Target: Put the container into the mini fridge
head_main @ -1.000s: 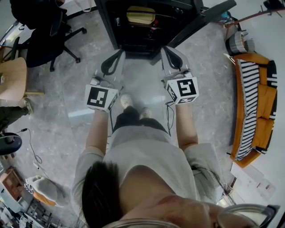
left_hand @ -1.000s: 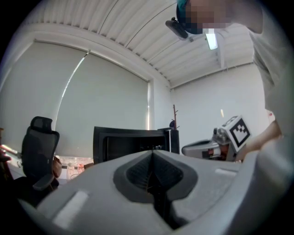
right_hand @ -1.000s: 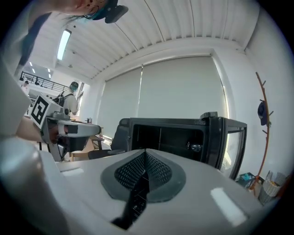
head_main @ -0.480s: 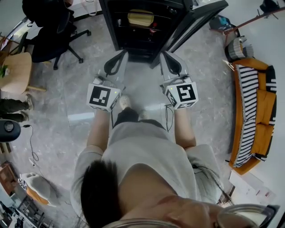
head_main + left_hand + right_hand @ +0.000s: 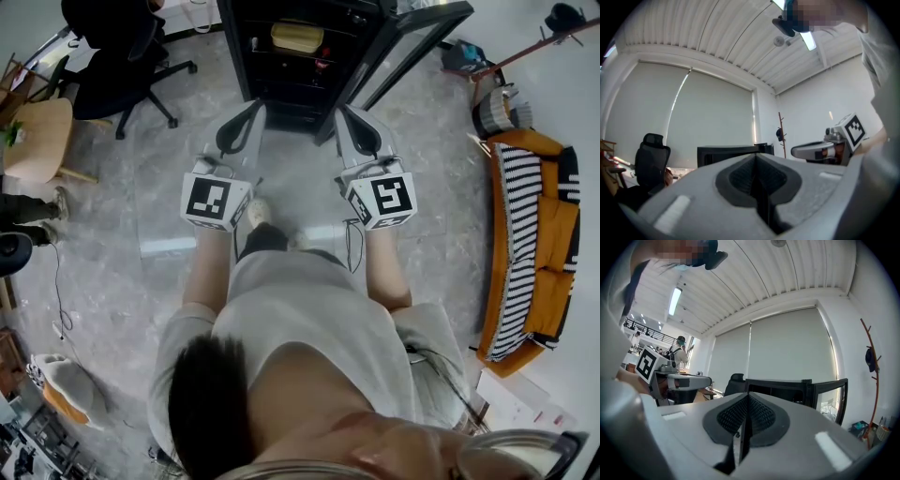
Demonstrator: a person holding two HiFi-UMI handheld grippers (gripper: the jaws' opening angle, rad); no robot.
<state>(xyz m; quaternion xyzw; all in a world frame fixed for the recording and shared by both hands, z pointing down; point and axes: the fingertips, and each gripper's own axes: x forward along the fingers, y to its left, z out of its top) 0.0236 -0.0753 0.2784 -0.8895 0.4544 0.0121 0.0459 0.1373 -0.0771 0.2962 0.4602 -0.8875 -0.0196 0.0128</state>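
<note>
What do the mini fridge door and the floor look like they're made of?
Mini fridge door: dark frame around a see-through pane, likely glass. Floor: grey, veined and glossy with a bright reflection, probably polished stone or tile.

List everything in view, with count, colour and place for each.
mini fridge: one, black, top centre of the head view, standing on the floor.
fridge door: one, dark-framed glass, swung open to the right.
container: one, pale yellow, on a shelf inside the mini fridge.
office chair: one, black, upper left.
wooden table: one, light brown, left edge.
sofa: one, orange with a black-and-white striped cover, right edge.
left gripper: one, grey, jaws together and empty, pointing at the mini fridge.
right gripper: one, grey, jaws together and empty, beside the left gripper.
</note>
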